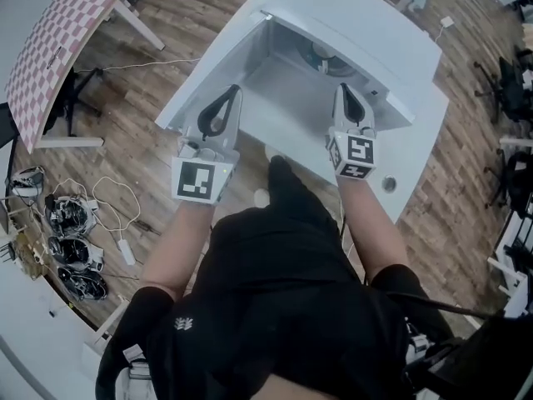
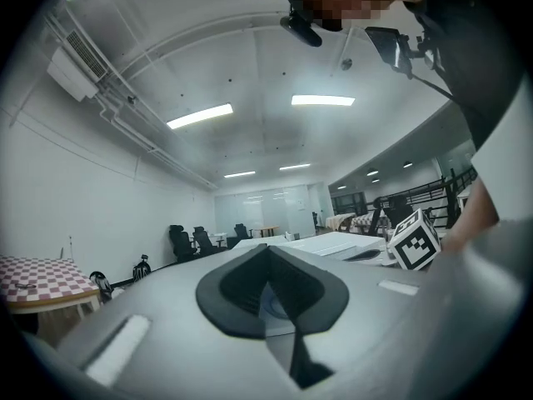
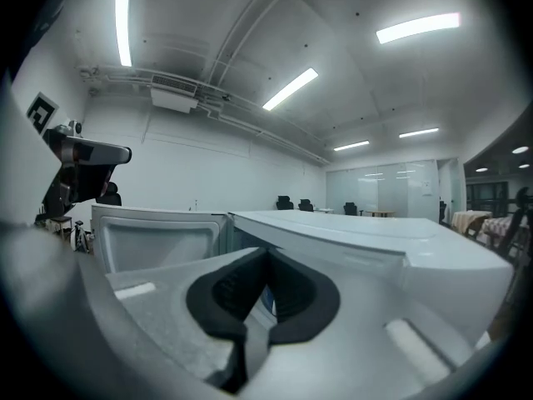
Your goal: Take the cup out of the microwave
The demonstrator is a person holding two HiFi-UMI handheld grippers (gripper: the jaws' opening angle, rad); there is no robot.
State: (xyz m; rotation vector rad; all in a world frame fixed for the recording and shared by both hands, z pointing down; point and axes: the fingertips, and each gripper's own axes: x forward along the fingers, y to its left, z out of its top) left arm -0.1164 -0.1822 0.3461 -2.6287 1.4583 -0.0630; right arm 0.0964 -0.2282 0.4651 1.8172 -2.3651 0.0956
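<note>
Wood-plank floor (image 1: 166, 23) is showing around a white tabletop (image 1: 420, 140), and the microwave (image 1: 350, 19) is standing on it with its door (image 1: 208, 73) hanging open to the left.

You are holding both tongs level at the mouth of the cavity. The left tongs (image 1: 232, 90) are sitting closed tip to tip, gripping nothing. The right tongs (image 1: 343, 87) are likewise fully closed and empty.

The cup (image 1: 321, 57) is sitting deep inside, toward the back right. It is reading only as a small pale-teal ring from the head view, so the identification is tentative.

Handling, judged: you are probably dealing with a light, rigid cup with a smooth wall, so it may be slippery between the pads. You should be opening one pair of tongs and taking it across the body, below the rim.

Orientation, judged: the round outline is suggesting it is standing upright, mouth up and long axis vertical. No handle is making itself out.
</note>
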